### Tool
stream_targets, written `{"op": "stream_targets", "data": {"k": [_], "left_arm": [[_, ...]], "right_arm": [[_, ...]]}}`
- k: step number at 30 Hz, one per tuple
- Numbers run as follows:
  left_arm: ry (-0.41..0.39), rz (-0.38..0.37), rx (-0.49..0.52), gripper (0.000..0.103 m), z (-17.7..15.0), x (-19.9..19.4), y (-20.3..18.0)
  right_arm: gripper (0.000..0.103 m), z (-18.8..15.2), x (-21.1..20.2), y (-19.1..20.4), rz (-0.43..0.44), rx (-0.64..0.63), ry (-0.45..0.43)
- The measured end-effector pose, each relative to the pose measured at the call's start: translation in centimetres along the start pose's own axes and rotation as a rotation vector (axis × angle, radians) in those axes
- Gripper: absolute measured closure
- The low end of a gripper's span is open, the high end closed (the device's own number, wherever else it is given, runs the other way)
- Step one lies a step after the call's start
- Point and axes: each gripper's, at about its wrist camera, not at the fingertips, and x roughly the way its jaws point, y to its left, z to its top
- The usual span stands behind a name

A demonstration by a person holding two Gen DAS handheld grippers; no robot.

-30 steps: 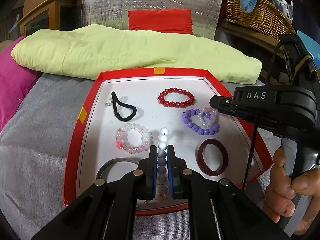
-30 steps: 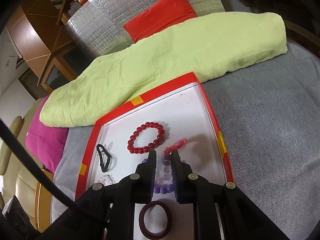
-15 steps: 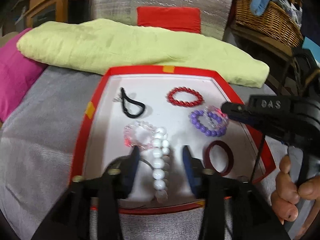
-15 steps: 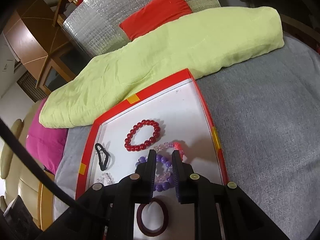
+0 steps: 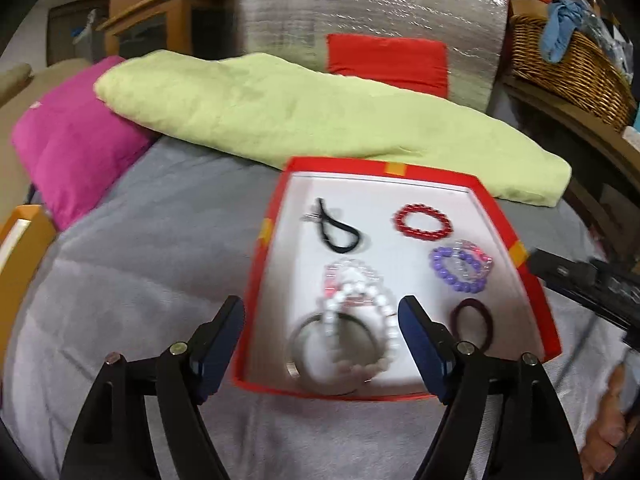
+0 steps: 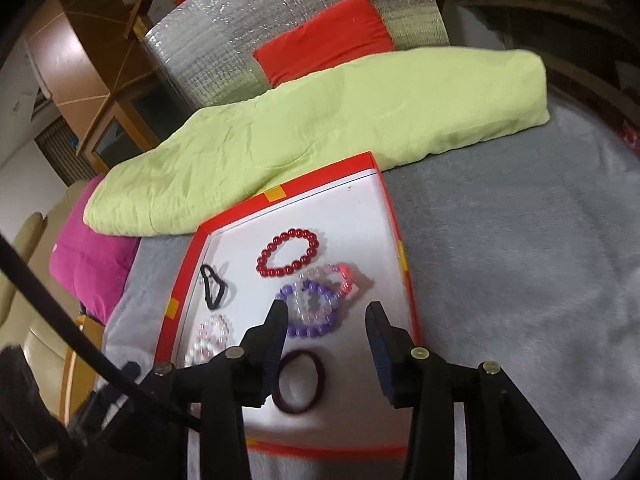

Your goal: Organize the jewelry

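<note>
A red-rimmed white tray (image 5: 272, 256) (image 6: 394, 224) lies on the grey bed. In it lie a white bead bracelet (image 5: 384, 320), a metal ring (image 5: 296, 348), a pink clear bracelet (image 5: 340, 276), a black hair tie (image 5: 340, 236), a red bead bracelet (image 5: 422, 222) (image 6: 288, 254), a purple bracelet (image 5: 456, 276) (image 6: 312, 328) with a pink clear bracelet (image 6: 340, 280) over it, and a dark red bangle (image 5: 472, 326) (image 6: 298, 384). My left gripper (image 5: 322, 312) is open and empty above the tray's near end. My right gripper (image 6: 326, 314) is open and empty above the purple bracelet.
A lime green quilt (image 5: 320, 120) (image 6: 340, 120) lies behind the tray. A magenta cushion (image 5: 72, 140) sits at the left. A red cushion (image 5: 386, 58) leans on a silver foil panel (image 5: 360, 4). A wicker basket (image 5: 568, 64) stands at the back right.
My left gripper opened, let the white bead bracelet drop into the tray and pulled back. My right gripper opened and released the pink clear bracelet onto the purple one.
</note>
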Motion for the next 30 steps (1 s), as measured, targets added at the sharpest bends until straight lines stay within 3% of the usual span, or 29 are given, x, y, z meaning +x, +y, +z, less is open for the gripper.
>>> {"op": "stream_targets", "data": {"k": [3,8,21,26,30], "left_arm": [[-0.042,0.08,0.032,0.023,-0.3,-1.4,0.6],[-0.081,0.127,0.107,0.022,-0.9,-3.6,1.3],[-0.143,0.128,0.111,0.015,-2.1,-8.8,3.7],[-0.195,0.179,0.2,0.013,-3.4,-10.6,3.5],[-0.175,0.189,0.222,0.013,-4.3,-11.5,3.8]], "right_arm": [[0.052,-0.9,-1.9,0.7,-0.029,-0.047,-0.019],[0.045,-2.1,-5.0,2.4,-0.052,-0.101,-0.068],[0.041,-7.4,-11.3,4.6,-0.13,-0.166,-0.156],[0.039,-9.6,-13.4,5.5,-0.174,-0.22,-0.189],[0.038,-11.5,-14.3,6.5,-0.173,-0.248,-0.175]]}}
